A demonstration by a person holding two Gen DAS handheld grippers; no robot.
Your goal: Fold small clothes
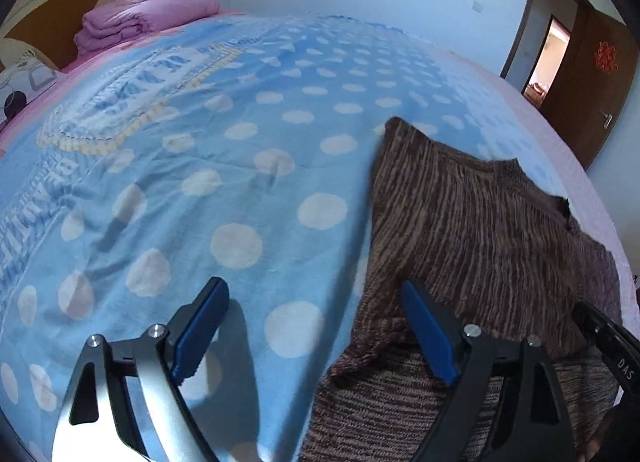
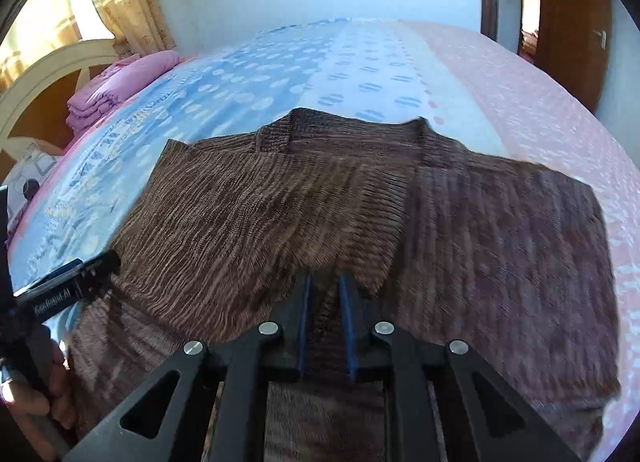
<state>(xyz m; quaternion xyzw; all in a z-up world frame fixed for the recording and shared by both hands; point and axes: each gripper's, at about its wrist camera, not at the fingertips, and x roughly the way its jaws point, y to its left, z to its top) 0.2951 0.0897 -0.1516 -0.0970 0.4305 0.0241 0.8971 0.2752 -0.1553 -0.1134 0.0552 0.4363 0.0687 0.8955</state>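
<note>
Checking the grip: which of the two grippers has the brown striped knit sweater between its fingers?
The right gripper: its narrow gap holds a fold of sweater. The left gripper gapes wide, empty.

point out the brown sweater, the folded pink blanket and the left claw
brown sweater [image 2: 280, 213], right wrist view, on the folded-over front panel
folded pink blanket [image 1: 136, 17], left wrist view, on the top of the stack
left claw [image 1: 316, 328], left wrist view, midway between its blue fingertips

bedspread left of sweater open; folded quilt far
</note>
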